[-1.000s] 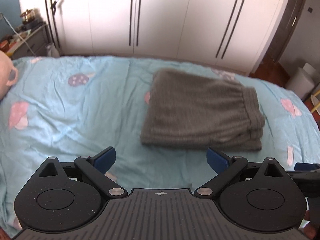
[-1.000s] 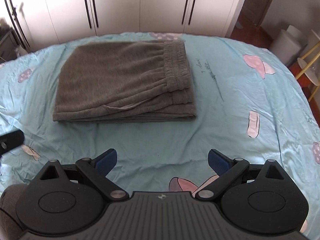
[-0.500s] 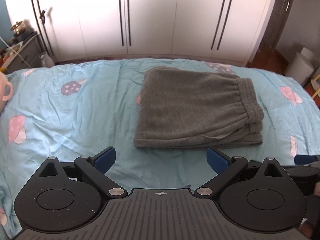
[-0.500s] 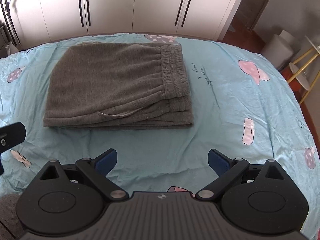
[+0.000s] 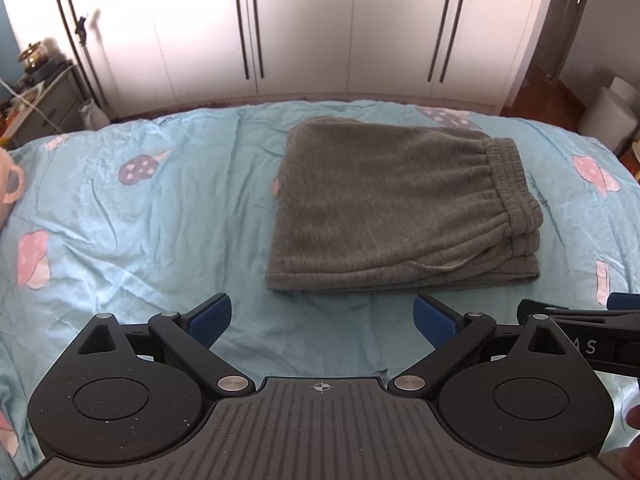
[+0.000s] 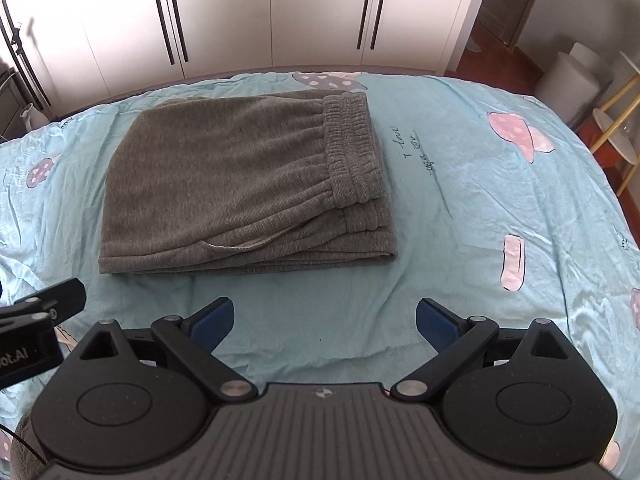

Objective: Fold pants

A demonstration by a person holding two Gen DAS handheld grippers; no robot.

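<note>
The bed, covered in a light blue sheet with mushroom prints, fills the space ahead of both hand-held grippers, and white wardrobe doors stand beyond its far edge. On the sheet lie the grey pants, ahead of the left hand-held gripper and a little to its right, and ahead of the right hand-held gripper and a little to its left. The pants sit as a compact rectangle of several stacked layers, the gathered waistband on top along the right side and the folded edges fairly square toward the grippers. A pale pocket lining peeks out along the near edge.

Both grippers hang just short of the pants, not touching them, with their blue pads spread wide and nothing between them.

Judging by this, the folding looks finished or nearly so: no leg hangs loose. At most, what remains is tucking that pocket lining in or smoothing the top layer.
</note>
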